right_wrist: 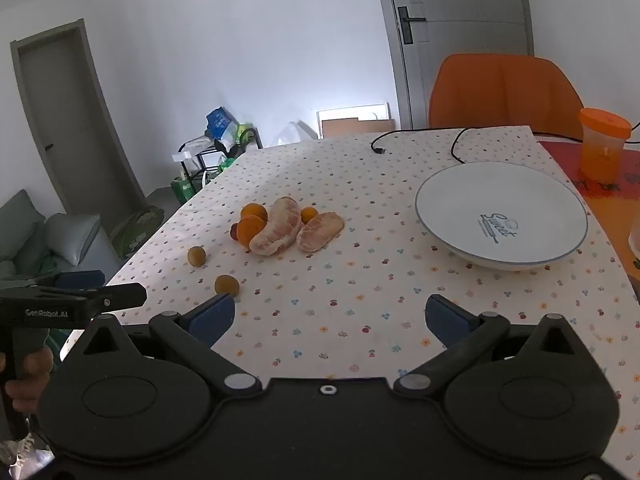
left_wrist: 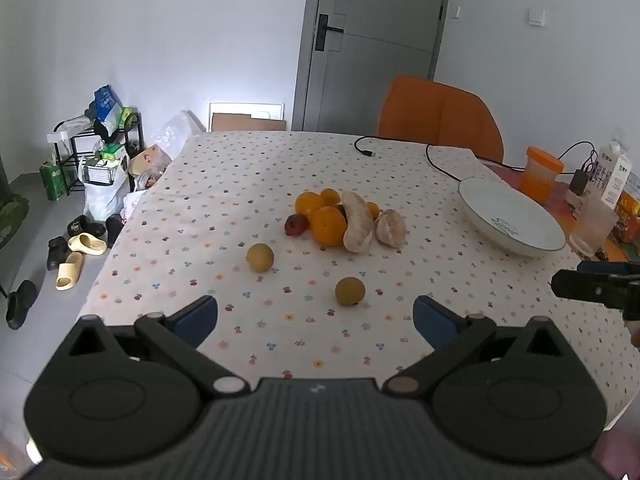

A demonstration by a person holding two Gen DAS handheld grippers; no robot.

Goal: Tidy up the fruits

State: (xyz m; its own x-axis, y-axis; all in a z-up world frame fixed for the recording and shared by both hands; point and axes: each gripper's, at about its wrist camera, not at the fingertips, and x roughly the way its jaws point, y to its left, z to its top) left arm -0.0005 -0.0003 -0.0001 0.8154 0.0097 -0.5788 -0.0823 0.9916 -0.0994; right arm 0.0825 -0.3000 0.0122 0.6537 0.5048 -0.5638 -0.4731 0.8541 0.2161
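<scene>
1. The left gripper [left_wrist: 316, 318] stands with its jaws spread wide and nothing between the blue pads; it hangs over the near edge of the table [left_wrist: 224, 168], tilted down.
2. The right gripper [right_wrist: 330, 318] is likewise wide apart and empty, also tilted down over the flowered cloth.
3. Just ahead of the left gripper, slightly right of its centre line, lies a small brownish-yellow round fruit [left_wrist: 350, 291]; a second one [left_wrist: 260, 257] sits further ahead and to the left.
4. Beyond these is the fruit pile: oranges [left_wrist: 328, 226], a dark red fruit [left_wrist: 296, 225], and two peeled citrus pieces.
5. The larger peeled piece [right_wrist: 277, 232] has its long axis running from near-left to far-right as the right gripper sees it; the smaller piece [right_wrist: 320, 232] lies just beside it, angled the same way.
6. The white plate [right_wrist: 440, 184] sits ahead and right of the right gripper, well apart from the pile.
7. Further out stand an orange cup [right_wrist: 604, 146] and an orange chair [right_wrist: 504, 92].
</scene>
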